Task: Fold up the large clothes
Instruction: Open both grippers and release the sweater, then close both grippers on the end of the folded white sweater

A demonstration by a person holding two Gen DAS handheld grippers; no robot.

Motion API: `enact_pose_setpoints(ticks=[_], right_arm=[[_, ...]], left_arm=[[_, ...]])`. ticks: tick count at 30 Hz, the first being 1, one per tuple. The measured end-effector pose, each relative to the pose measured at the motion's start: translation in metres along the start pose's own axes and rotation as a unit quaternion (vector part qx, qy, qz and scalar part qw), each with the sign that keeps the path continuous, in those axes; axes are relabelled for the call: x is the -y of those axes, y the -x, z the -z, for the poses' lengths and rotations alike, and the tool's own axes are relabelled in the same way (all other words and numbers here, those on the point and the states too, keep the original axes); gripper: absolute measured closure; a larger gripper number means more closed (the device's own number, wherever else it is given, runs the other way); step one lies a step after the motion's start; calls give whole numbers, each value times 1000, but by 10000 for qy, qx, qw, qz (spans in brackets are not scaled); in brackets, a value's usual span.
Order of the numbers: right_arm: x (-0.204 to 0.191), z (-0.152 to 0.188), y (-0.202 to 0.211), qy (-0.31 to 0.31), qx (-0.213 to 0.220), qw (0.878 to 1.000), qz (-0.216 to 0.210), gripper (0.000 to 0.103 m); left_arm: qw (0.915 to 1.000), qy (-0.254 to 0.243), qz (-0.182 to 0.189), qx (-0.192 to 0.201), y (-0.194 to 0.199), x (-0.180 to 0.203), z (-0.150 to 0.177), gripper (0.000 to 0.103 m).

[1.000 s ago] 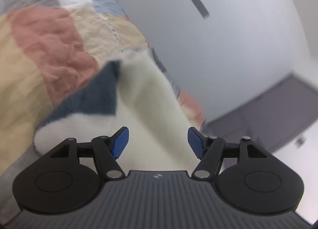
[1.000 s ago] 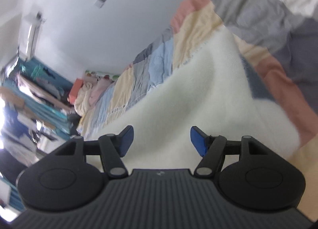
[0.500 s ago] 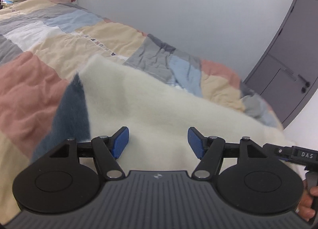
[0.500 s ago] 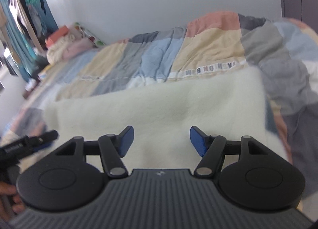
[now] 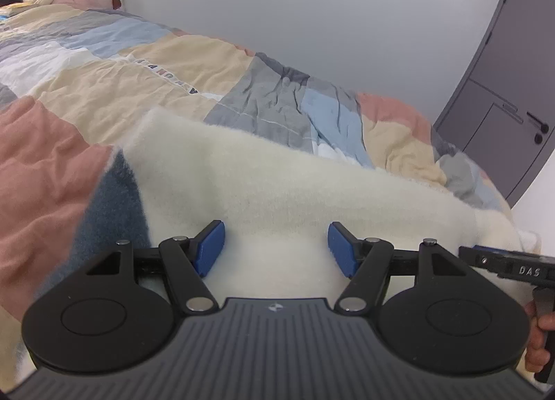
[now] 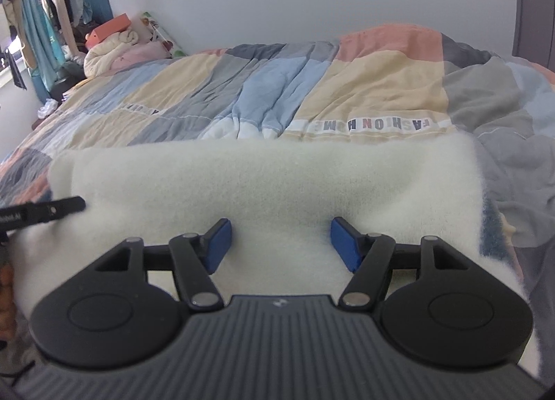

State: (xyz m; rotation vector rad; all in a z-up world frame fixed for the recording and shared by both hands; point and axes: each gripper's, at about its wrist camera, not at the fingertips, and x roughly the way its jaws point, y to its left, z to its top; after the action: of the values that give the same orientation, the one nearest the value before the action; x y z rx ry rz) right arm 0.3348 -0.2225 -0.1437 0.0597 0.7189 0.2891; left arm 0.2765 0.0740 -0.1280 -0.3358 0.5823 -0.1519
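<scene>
Left gripper (image 5: 276, 247), right gripper (image 6: 279, 245): both spread wide, nothing gripped, poised above cream fleece garment (image 6: 277, 185) with dark blue panel (image 5: 114, 198), spread on patchwork quilt (image 6: 381, 87).

The blanket (image 6: 263, 178) lies spread on the quilt (image 6: 364, 87), which covers the bed. Both grippers hang above the blanket's near part, the left gripper (image 5: 276, 248) beside the right gripper (image 6: 280, 244), jaws apart with nothing between them. Behind the bed stands the wall (image 5: 347, 18). A door (image 5: 503, 87) is at the bed's right end, bundled bedding (image 6: 118, 49) and hanging clothes (image 6: 52, 1) at its left.
</scene>
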Motion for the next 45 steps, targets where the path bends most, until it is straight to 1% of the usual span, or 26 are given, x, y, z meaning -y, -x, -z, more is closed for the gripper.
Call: enact_pose_setpoints(ticks=[2, 6, 9, 11, 14, 16, 20, 22, 24, 26, 28, 29, 31, 34, 35, 36, 37, 38, 39, 40, 41, 42, 44, 45], right_arm=[[-2, -2, 0, 33, -10, 10000, -3, 37], [-5, -3, 9, -104, 12, 9999, 21, 37], [-9, -2, 23, -290, 109, 9995, 86, 36], [-13, 2, 36, -541, 134, 9984, 34, 36], [-17, 14, 57, -1010, 128, 9944, -297, 36], [-22, 26, 71, -1265, 70, 9904, -550, 36], [-30, 49, 93, -1555, -87, 9828, -988, 34], [-32, 59, 96, -1832, -245, 9750, -1233, 34], [-31, 71, 93, -2221, -508, 9617, -1525, 33], [-30, 82, 88, -2549, -717, 9490, -1709, 33], [-28, 90, 81, -2846, -926, 9362, -1843, 33], [-27, 92, 77, -2980, -1013, 9304, -1877, 33], [-26, 96, 71, -3194, -1148, 9204, -1941, 34], [-22, 99, 65, -3400, -1179, 9114, -1996, 34], [-21, 100, 63, -3451, -1200, 9091, -1998, 34], [-21, 101, 61, -3520, -1239, 9059, -2002, 34], [-19, 103, 58, -3594, -1287, 9017, -2030, 34], [-19, 105, 56, -3655, -1340, 8977, -2063, 34], [-20, 107, 54, -3707, -1399, 8940, -2094, 34], [-21, 108, 52, -3717, -1434, 8929, -2098, 34], [-21, 109, 51, -3718, -1460, 8922, -2105, 34], [-22, 111, 49, -3735, -1474, 8906, -2138, 34], [-23, 112, 46, -3801, -1494, 8836, -2289, 34], [-24, 112, 45, -3823, -1496, 8809, -2354, 34]], left_arm=[[10000, 49, -2, 43, 5, 1, 1, 32], [9999, 106, -2, 121, 22, 5, 6, 31], [9992, 367, 47, 177, 42, 5, 9, 31], [9988, 437, 72, 220, 57, 8, 13, 31], [9984, 518, 95, 209, 81, 13, 21, 30], [9974, 669, 226, 160, 94, 14, 27, 29], [9911, 1214, 529, -100, 113, 13, 43, 29], [9863, 1478, 666, -299, 116, 11, 51, 28], [9814, 1695, 749, -500, 115, 8, 58, 27], [9734, 2043, 776, -681, 111, 0, 66, 26], [9577, 2577, 903, -906, 103, -13, 75, 26], [9464, 2907, 970, -1022, 98, -20, 80, 26], [9292, 3362, 1041, -1127, 90, -31, 87, 26], [9073, 3898, 1056, -1175, 75, -43, 97, 26], [8983, 4083, 1099, -1195, 69, -46, 100, 26], [8889, 4270, 1186, -1162, 64, -49, 102, 26], [8826, 4407, 1230, -1081, 60, -52, 103, 27], [8810, 4452, 1232, -1020, 58, -53, 102, 28], [8820, 4454, 1212, -946, 57, -53, 99, 28], [8851, 4429, 1111, -897, 56, -54, 96, 29], [8875, 4418, 1011, -836, 56, -54, 93, 37], [8888, 4413, 952, -790, 55, -55, 92, 41], [8920, 4380, 860, -718, 56, -54, 91, 59], [8957, 4314, 851, -657, 58, -52, 90, 62]])
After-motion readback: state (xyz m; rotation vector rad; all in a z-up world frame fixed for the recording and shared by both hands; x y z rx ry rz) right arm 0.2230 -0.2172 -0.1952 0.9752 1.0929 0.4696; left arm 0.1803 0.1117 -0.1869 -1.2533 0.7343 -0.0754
